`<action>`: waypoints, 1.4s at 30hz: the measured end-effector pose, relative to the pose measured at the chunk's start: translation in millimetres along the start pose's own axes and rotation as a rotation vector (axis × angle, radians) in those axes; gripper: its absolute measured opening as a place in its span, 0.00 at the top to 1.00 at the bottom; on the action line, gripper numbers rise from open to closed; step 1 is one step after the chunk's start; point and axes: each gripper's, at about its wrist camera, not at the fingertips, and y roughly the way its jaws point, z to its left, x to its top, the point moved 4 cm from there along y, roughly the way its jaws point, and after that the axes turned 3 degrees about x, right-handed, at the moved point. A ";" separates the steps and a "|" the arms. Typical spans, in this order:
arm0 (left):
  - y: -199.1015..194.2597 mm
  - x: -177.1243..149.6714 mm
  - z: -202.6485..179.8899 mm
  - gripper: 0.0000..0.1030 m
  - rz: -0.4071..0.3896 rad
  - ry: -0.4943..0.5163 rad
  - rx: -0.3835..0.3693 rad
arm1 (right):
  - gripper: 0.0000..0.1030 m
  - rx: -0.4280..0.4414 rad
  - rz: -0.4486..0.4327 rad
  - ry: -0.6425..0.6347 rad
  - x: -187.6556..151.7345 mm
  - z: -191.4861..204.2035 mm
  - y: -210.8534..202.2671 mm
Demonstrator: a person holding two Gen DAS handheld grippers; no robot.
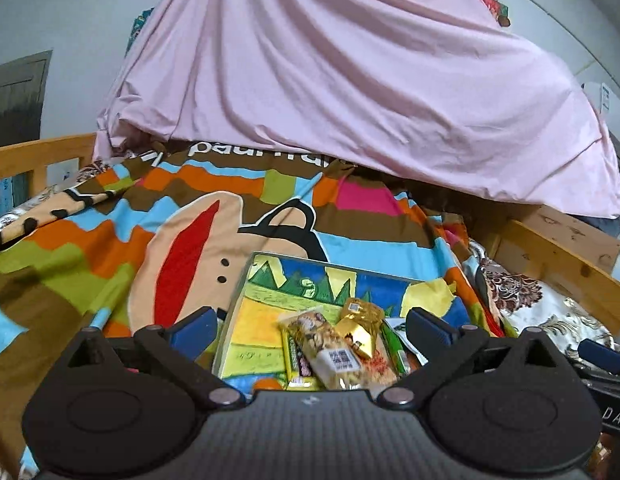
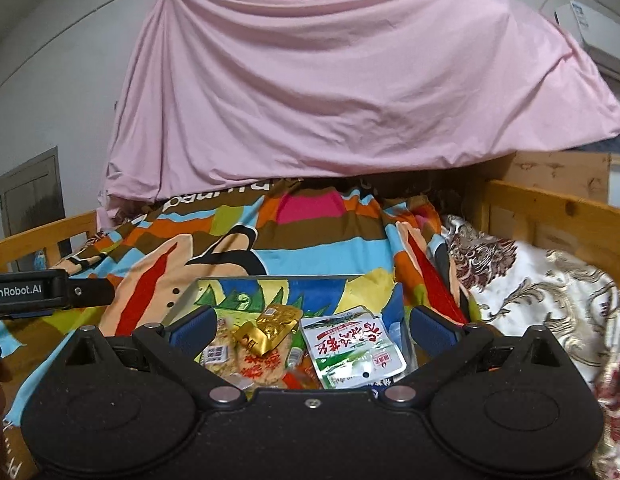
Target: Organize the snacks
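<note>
A shallow tray (image 1: pixel 266 272) with a brightly painted bottom lies on the striped blanket and holds a pile of snack packets. In the left wrist view the pile shows a gold foil packet (image 1: pixel 359 318), a clear nut bar (image 1: pixel 329 346) and a green wrapper (image 1: pixel 393 344). My left gripper (image 1: pixel 311 330) hovers over the tray's near end, open, with nothing between its fingers. In the right wrist view a green-and-white pouch (image 2: pixel 349 346), the gold packet (image 2: pixel 272 324) and rice crackers (image 2: pixel 260 364) lie in the tray (image 2: pixel 190 288). My right gripper (image 2: pixel 313 328) is open above them, holding nothing.
A pink sheet (image 2: pixel 329 92) hangs over the far end of the bed. Wooden rails (image 2: pixel 549 216) run along both sides. Floral bedding (image 2: pixel 529 288) lies at the right. The left gripper's body (image 2: pixel 50 292) juts in at the left edge of the right wrist view.
</note>
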 end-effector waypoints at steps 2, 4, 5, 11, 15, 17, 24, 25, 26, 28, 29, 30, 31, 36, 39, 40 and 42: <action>-14.1 -2.8 3.7 0.01 -0.007 -0.010 -0.003 | 0.01 -0.004 -0.017 -0.007 0.5 4.2 -15.6; -25.9 -5.4 7.2 0.01 -0.011 -0.010 -0.004 | 0.01 -0.004 -0.028 -0.012 -0.5 7.3 -29.5; -31.4 -6.6 8.6 0.01 -0.014 -0.008 -0.003 | 0.01 -0.008 -0.035 -0.017 -1.4 9.0 -37.4; -61.4 -19.7 15.6 0.01 -0.019 0.008 -0.005 | 0.01 -0.015 -0.056 -0.023 -6.9 16.0 -70.3; -78.4 -29.2 18.7 0.01 -0.020 0.017 -0.004 | 0.01 -0.017 -0.049 -0.034 -16.3 23.7 -88.9; -85.9 -33.8 20.2 0.01 -0.019 0.020 -0.005 | 0.01 -0.013 -0.043 -0.036 -21.6 27.5 -97.3; -105.7 -46.6 24.6 0.01 -0.022 0.033 -0.012 | 0.01 -0.009 -0.032 -0.045 -36.6 38.1 -118.8; -107.3 -48.2 24.7 0.01 -0.022 0.036 -0.014 | 0.01 -0.011 -0.030 -0.045 -37.5 38.5 -119.7; -109.1 -49.9 24.9 0.01 -0.021 0.041 -0.015 | 0.01 -0.012 -0.028 -0.043 -38.8 38.6 -120.8; -111.9 -52.9 25.0 0.01 -0.019 0.045 -0.019 | 0.01 -0.012 -0.024 -0.041 -40.7 38.7 -120.7; -112.5 -53.8 25.2 0.01 -0.017 0.047 -0.020 | 0.01 -0.014 -0.022 -0.041 -41.8 38.6 -120.9; -113.0 -54.6 25.5 0.01 -0.016 0.047 -0.020 | 0.01 -0.016 -0.019 -0.042 -42.8 38.4 -120.7; -113.4 -55.2 26.1 0.01 -0.016 0.046 -0.020 | 0.01 -0.018 -0.017 -0.043 -43.4 38.5 -120.3; -113.8 -57.0 27.6 0.01 -0.016 0.045 -0.021 | 0.01 -0.021 -0.009 -0.049 -46.2 38.3 -118.2; -112.9 -58.2 27.6 0.01 -0.012 0.052 -0.018 | 0.01 -0.018 -0.005 -0.048 -47.1 38.3 -116.3; -112.5 -58.8 27.9 0.01 -0.011 0.055 -0.018 | 0.01 -0.018 -0.004 -0.048 -47.4 38.3 -115.7; -111.4 -59.9 28.6 0.01 -0.008 0.054 -0.018 | 0.01 -0.017 -0.003 -0.049 -47.7 38.4 -115.2</action>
